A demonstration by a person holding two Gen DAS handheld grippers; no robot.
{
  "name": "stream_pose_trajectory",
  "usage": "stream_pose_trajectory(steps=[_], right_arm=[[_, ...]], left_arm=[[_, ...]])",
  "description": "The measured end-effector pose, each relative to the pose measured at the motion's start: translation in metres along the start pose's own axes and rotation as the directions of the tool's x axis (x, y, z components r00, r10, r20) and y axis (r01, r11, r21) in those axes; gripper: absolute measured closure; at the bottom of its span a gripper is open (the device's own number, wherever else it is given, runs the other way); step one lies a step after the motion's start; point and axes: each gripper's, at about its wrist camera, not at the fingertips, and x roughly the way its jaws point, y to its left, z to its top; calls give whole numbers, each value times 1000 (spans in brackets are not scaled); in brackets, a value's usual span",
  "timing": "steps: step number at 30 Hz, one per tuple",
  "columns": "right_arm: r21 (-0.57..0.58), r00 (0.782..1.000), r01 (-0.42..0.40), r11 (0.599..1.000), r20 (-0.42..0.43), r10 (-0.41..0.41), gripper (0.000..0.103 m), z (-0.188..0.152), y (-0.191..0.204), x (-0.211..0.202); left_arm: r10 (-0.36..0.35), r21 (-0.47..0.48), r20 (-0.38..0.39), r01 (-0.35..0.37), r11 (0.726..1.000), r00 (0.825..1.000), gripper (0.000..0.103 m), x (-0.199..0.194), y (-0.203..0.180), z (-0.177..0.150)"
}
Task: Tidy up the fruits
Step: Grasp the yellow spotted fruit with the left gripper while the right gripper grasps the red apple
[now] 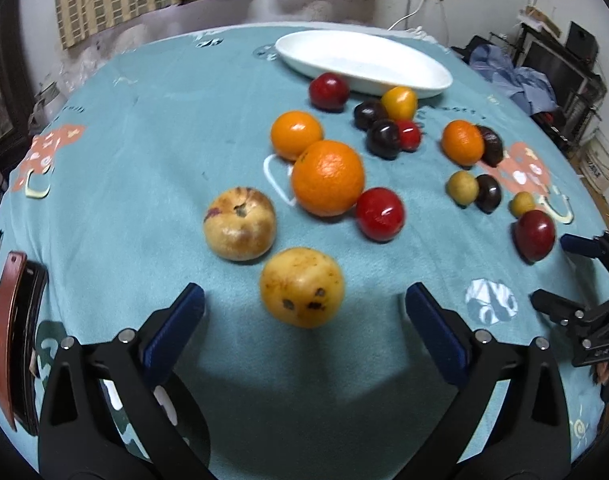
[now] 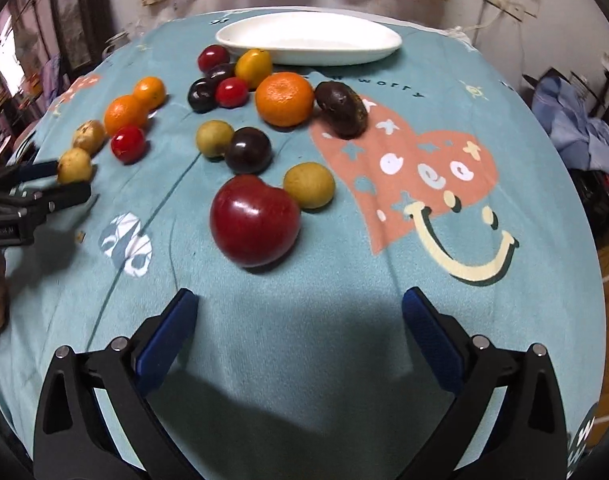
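Observation:
Several fruits lie loose on the teal tablecloth (image 1: 144, 160). In the left wrist view my left gripper (image 1: 304, 308) is open, its jaws on either side of a spotted yellow fruit (image 1: 302, 286). A second yellow fruit (image 1: 240, 229), a large orange (image 1: 328, 178) and a red plum (image 1: 380, 214) lie beyond. In the right wrist view my right gripper (image 2: 298, 308) is open and empty, a short way before a big red apple (image 2: 254, 220). A white oval dish (image 2: 308, 38) stands empty at the far edge; it also shows in the left wrist view (image 1: 364, 62).
Dark plums (image 2: 248, 150), small yellow-green fruits (image 2: 309, 185), a mandarin (image 2: 284, 98) and a brown passion fruit (image 2: 342, 108) lie mid-table. A brown-and-black case (image 1: 14, 340) lies at the left edge. Clutter and blue cloth (image 2: 576, 128) stand off to the right.

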Motion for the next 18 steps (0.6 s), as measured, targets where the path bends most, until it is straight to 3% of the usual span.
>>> stream_pose_trajectory(steps=[3, 5, 7, 14, 18], right_arm=[[63, 992, -103, 993, 78, 98, 3, -1, -10, -13], [104, 982, -133, 986, 151, 117, 3, -2, -19, -25], [84, 984, -130, 988, 137, 117, 4, 2, -16, -24], [38, 982, -151, 988, 117, 146, 33, 19, -6, -16], [84, 971, -226, 970, 96, 218, 46, 22, -7, -4]], left_arm=[[-43, 14, 16, 42, 999, 999, 5, -2, -3, 1], [-64, 22, 26, 64, 998, 998, 8, -4, -5, 1], [-76, 39, 31, 75, 996, 997, 12, -5, -10, 1], [-102, 41, 11, 101, 994, 995, 35, 3, -11, 3], [-130, 15, -3, 130, 991, 992, 42, 8, -6, 3]])
